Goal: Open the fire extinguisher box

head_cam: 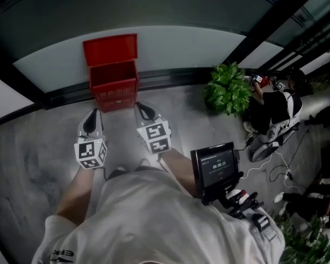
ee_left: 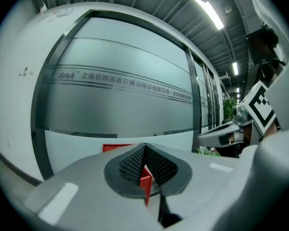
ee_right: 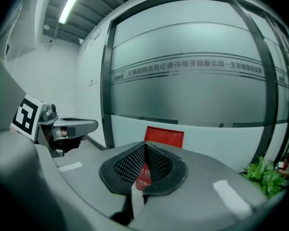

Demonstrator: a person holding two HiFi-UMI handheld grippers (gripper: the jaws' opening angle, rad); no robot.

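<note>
Looks done: lid (head_cam: pixel 110 50) up on box (head_cam: pixel 114 87), left gripper (head_cam: pixel 92 116) and right gripper (head_cam: pixel 143 110) near box, jaws pressed together, empty.

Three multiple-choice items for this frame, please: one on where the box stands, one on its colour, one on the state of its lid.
1. Where does the fire extinguisher box stand?
A) on a table
B) on the floor against the glass wall
C) on a shelf

2. What colour is the box?
A) green
B) yellow
C) red

3. How is its lid?
A) raised upright
B) shut
C) taken off and lying flat

Answers:
1 B: the head view shows it on the floor at the foot of the wall.
2 C: it shows red in all three views.
3 A: the lid stands up behind the open top.
</note>
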